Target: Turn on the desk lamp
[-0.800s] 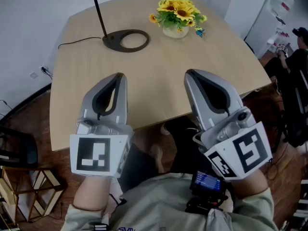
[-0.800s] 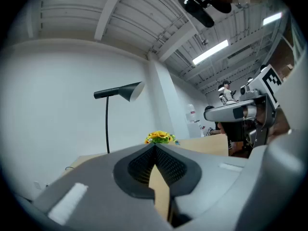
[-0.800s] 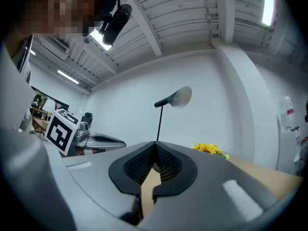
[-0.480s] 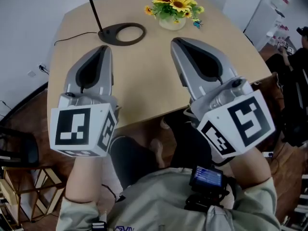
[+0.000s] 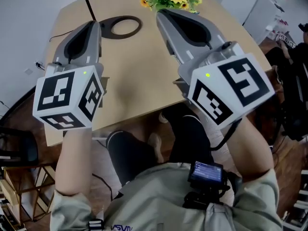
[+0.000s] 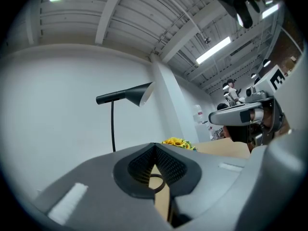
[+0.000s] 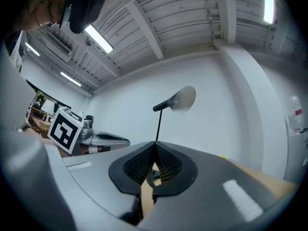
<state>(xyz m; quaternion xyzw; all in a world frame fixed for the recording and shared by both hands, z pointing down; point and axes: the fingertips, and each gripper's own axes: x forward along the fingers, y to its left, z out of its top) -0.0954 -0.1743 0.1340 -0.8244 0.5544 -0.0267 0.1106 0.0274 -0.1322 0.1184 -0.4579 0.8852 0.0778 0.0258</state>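
Table (image 5: 144, 81) dropping away below; left gripper (image 5: 92, 23), right gripper (image 5: 160, 12) lifting toward lamp (image 6: 122, 96), jaws pressed together, empty. Lamp probably unlit yet.

My head camera looks steeply down over my left claw (image 5: 91, 24) and right claw (image 5: 159, 12) onto the counter (image 5: 139, 76). Each claw's camera rides low, close behind its own jaws, tilted up at the far wall (image 6: 72, 109) and ceiling (image 6: 120, 18). All three views share the desk lamp (image 5: 120, 27), and each claw view catches the other claw.
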